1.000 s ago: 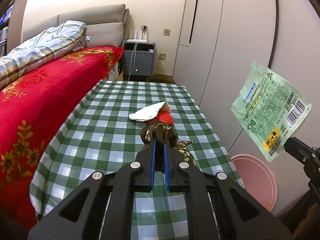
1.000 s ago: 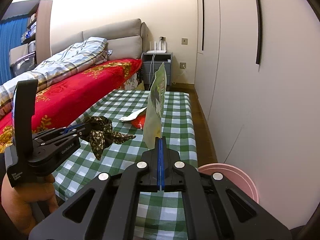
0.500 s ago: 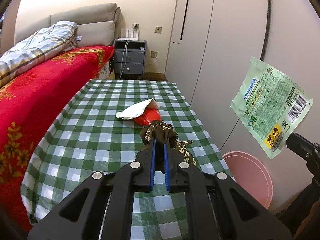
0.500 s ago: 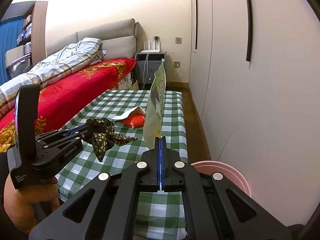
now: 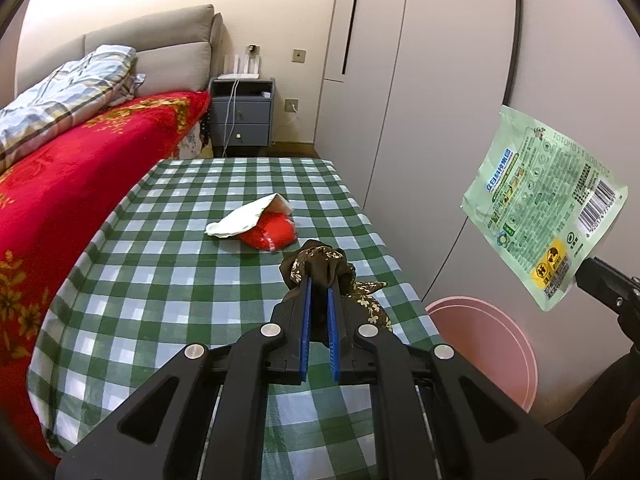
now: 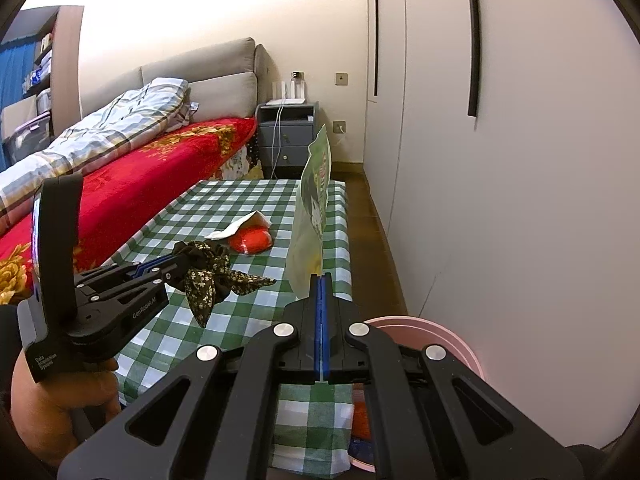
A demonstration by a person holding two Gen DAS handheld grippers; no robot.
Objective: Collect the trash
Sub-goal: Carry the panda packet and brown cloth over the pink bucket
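My left gripper (image 5: 319,280) is shut on a dark brown floral scrunchie (image 5: 320,261) and holds it above the green checked table (image 5: 168,280). It also shows in the right wrist view (image 6: 180,261) with the scrunchie (image 6: 212,276). My right gripper (image 6: 321,278) is shut on a light green empty packet (image 6: 312,220), held upright. The packet (image 5: 544,208) hangs right of the table, above the pink bin (image 5: 488,344). A red wrapper with a white paper piece (image 5: 260,224) lies on the table.
The pink bin (image 6: 424,332) stands on the floor at the table's near right corner, against white wardrobe doors (image 5: 420,100). A bed with a red blanket (image 5: 60,184) runs along the left. A grey nightstand (image 5: 242,114) stands at the back.
Both grippers have shifted right and back a little with their loads; the pink bin shows larger and nearer. The red wrapper on the table has not moved.
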